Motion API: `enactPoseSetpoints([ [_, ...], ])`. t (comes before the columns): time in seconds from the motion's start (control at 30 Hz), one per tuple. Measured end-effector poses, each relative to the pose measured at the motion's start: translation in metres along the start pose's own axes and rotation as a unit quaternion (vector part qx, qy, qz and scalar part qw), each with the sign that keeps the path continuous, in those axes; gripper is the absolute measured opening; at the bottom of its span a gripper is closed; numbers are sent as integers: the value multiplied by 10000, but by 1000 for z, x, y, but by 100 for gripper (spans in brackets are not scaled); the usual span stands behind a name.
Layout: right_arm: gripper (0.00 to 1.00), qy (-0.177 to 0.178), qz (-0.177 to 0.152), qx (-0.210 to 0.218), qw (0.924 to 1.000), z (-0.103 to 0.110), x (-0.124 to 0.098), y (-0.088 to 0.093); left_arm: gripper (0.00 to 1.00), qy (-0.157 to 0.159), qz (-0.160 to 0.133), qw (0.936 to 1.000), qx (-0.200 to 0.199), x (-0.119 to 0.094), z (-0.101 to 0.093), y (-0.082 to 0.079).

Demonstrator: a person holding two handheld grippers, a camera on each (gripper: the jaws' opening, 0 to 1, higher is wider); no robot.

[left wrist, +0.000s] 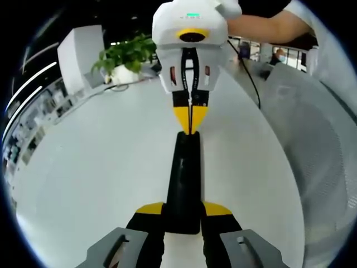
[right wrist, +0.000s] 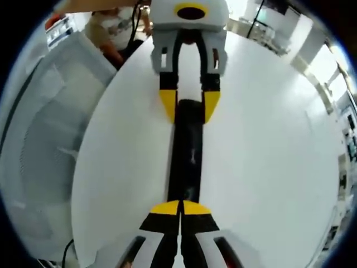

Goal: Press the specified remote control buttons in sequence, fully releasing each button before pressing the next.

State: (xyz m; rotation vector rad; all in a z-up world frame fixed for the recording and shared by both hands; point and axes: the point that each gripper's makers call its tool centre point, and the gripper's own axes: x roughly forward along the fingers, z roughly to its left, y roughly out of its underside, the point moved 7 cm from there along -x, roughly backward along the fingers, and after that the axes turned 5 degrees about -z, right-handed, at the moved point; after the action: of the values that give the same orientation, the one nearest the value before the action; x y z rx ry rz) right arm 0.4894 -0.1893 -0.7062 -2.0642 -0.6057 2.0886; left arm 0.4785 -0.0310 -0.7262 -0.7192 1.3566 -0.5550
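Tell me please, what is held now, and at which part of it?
The left gripper holds the black remote control by its sides at one end. The right gripper, jaws together, holds nothing.

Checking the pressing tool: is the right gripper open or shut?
Shut. In the right gripper view, the right gripper has its yellow tips meeting with no gap, at the near end of the black remote control.

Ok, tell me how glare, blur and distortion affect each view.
Left gripper view: fisheye bends the white table; the remote is dark, buttons unreadable; the plant is sharp. Right gripper view: a pale glint on the remote; the edges smear.
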Motion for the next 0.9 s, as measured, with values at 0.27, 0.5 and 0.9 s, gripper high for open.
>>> enactPoseSetpoints([
  [0.27, 0, 79, -34, 25, 10000, 1, 0, 0, 24, 19, 28, 10000, 16, 0, 0, -1],
  [0.5, 0, 99, 13, -31, 9999, 2, -1, -1, 24, 14, 29, 10000, 15, 0, 0, -1],
  [0.9, 0, 191, 18, -34, 9998, 5, -4, 2, 24, 5, 57, 10000, 35, 0, -1, -1],
])
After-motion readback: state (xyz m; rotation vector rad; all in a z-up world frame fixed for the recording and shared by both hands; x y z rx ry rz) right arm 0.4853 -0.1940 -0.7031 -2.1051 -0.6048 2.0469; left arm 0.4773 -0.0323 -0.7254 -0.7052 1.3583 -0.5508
